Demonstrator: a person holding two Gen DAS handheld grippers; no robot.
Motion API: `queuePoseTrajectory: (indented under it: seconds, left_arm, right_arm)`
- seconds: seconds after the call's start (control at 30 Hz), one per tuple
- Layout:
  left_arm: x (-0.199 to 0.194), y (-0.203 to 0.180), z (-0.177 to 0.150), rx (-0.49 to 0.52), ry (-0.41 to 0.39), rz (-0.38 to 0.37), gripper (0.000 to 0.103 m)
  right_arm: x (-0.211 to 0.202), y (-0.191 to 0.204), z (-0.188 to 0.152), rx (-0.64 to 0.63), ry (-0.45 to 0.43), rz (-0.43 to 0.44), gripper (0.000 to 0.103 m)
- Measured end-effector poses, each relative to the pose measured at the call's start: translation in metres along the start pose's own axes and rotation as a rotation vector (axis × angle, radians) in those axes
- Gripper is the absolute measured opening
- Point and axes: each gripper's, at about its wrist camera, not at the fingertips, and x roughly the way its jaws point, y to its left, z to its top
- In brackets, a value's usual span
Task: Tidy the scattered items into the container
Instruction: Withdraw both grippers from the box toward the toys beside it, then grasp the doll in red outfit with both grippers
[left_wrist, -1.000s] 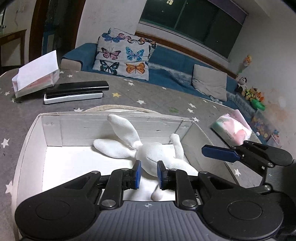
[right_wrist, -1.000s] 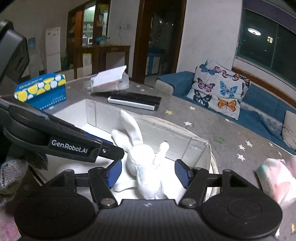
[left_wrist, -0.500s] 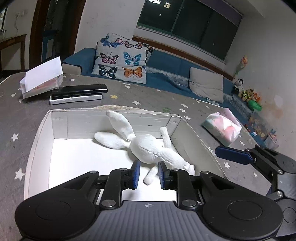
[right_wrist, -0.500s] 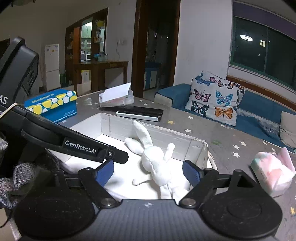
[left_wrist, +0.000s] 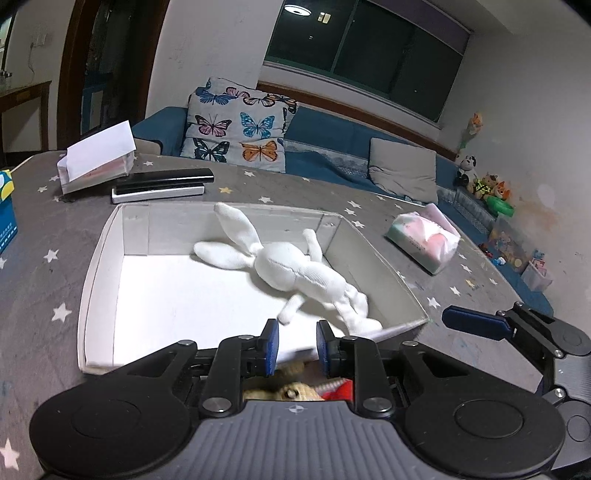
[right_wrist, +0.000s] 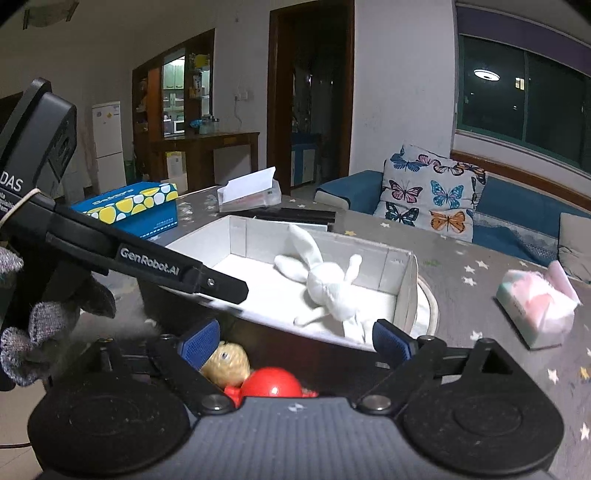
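A white cardboard box (left_wrist: 99, 258) sits on the star-patterned table, also in the right wrist view (right_wrist: 404, 288). A white plush rabbit (left_wrist: 291, 269) lies inside it toward the right (right_wrist: 328, 284). My left gripper (left_wrist: 293, 347) hangs over the box's near edge, jaws narrowly apart and empty. My right gripper (right_wrist: 293, 338) is open wide and empty, just before the box's near wall. Below both grippers lie a tan knitted toy (right_wrist: 225, 363) and a red round toy (right_wrist: 275, 382), partly hidden; they also show in the left wrist view (left_wrist: 295, 391).
A pink-green tissue pack (left_wrist: 424, 238) lies right of the box. A black and white flat case (left_wrist: 162, 182) and a white folded-paper holder (left_wrist: 98, 157) lie behind it. A blue-yellow tissue box (right_wrist: 129, 206) stands at the left. A sofa with a butterfly cushion (left_wrist: 240, 125) lies beyond.
Both grippers have pulled back and up from the box. The rabbit stays in the box. The tan and red toys have come into view below the grippers.
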Motion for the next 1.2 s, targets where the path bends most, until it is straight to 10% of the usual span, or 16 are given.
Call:
queuePoseTrajectory:
  seconds: [1.2]
  left_arm:
    - [-0.031,-0.019,-0.053,0.003,0.082,-0.143,0.024]
  right_arm:
    - [-0.032,0.009,-0.06,0.067,0.082,-0.029,0.095]
